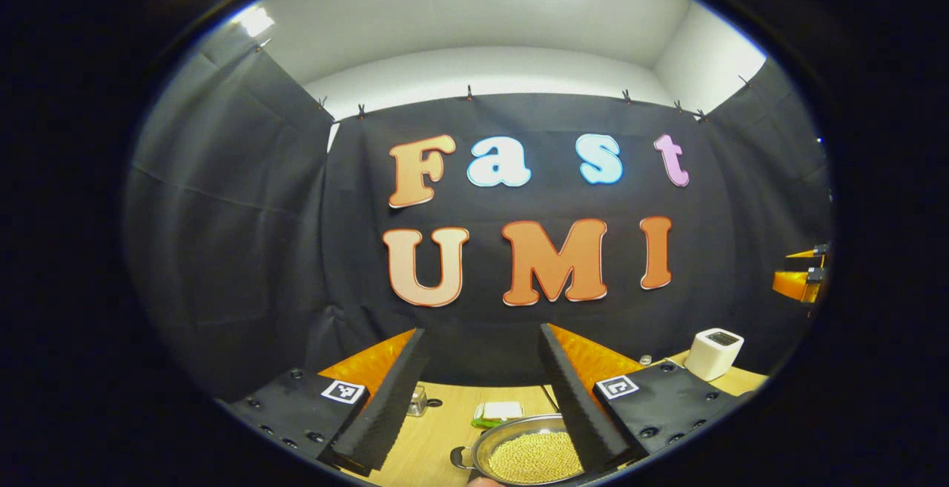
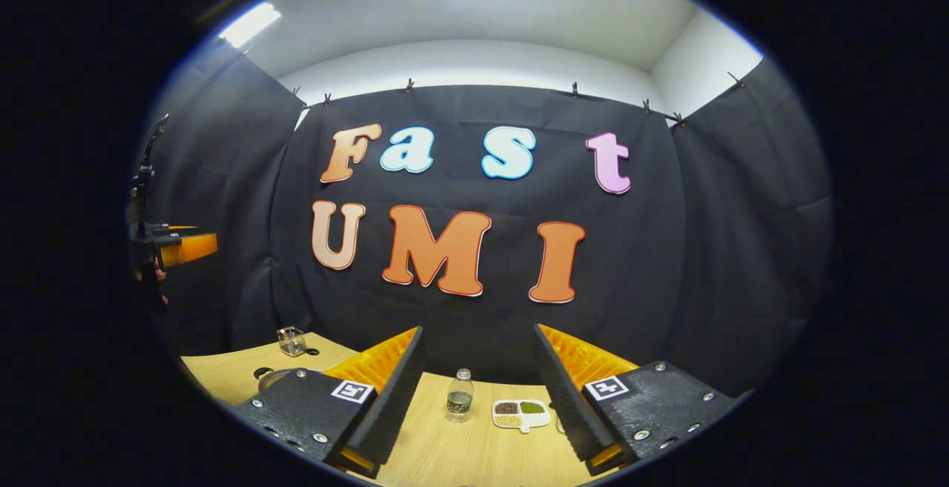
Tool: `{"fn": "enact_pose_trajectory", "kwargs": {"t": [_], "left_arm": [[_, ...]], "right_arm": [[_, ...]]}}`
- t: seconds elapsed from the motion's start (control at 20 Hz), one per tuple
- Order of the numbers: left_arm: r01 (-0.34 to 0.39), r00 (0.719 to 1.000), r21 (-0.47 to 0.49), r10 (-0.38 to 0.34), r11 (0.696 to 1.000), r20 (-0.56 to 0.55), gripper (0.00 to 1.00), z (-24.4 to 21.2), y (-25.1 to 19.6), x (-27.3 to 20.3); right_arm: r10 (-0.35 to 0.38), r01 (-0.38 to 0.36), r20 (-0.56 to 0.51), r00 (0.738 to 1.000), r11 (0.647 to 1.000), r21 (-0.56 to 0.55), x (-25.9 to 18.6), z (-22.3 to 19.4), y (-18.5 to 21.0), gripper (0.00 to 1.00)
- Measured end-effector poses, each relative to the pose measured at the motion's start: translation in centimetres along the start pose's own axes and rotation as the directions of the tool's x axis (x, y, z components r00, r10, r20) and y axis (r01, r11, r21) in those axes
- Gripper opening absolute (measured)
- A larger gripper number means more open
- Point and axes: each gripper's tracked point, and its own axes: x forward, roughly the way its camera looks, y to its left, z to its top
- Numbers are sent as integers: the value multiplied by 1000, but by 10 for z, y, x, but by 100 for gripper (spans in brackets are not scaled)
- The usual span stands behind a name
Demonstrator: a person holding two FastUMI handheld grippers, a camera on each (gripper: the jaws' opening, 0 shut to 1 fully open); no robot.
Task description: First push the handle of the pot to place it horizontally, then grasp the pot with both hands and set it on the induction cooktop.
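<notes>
In the left gripper view the left tongs [image 1: 478, 405] stand wide apart with nothing between them, their two fingers [image 1: 389, 405] being flat wedge-shaped blades with a finely ribbed inner face, each rising from a matte block studded with round screws and bearing a small square marker; just beyond and below them sits the pot [image 1: 528, 451], a shallow round metal pan with a shiny rim, heaped with small pale yellow grains, partly hidden behind the right-hand finger, a short dark lug showing at its left edge; it rests on the tabletop [image 1: 437, 442], a light wood-grain surface; farther back lie a small green and white flat thing [image 1: 497, 413], a little clear jar [image 1: 417, 400], and to the right a white rounded-square box [image 1: 713, 353] with a dark opening in its top; at the far right edge the right tongs [image 1: 802, 277] hang in the air, their gap too small to judge there; in the right gripper view the right tongs [image 2: 478, 398] likewise gape wide and hold nothing, with the same ribbed blades; past them stand a clear plastic bottle [image 2: 460, 396] with a pale cap and a white three-part dish [image 2: 522, 413] of dark, green and pale grains; at the left a glass cup [image 2: 292, 340] and a curved metal rim [image 2: 276, 376] show.
</notes>
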Motion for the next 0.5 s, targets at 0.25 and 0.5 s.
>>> {"fn": "enact_pose_trajectory", "kwargs": {"t": [0.25, 0.5], "left_arm": [[-68, 991, 18, 66, 998, 117, 100, 38, 15, -24], [-90, 981, -13, 91, 996, 168, 100, 62, 25, -41]], "right_arm": [[29, -29, 64, 998, 1000, 9, -7, 22, 1, 93], [23, -19, 142, 990, 999, -30, -21, 48, 0, 94]]}}
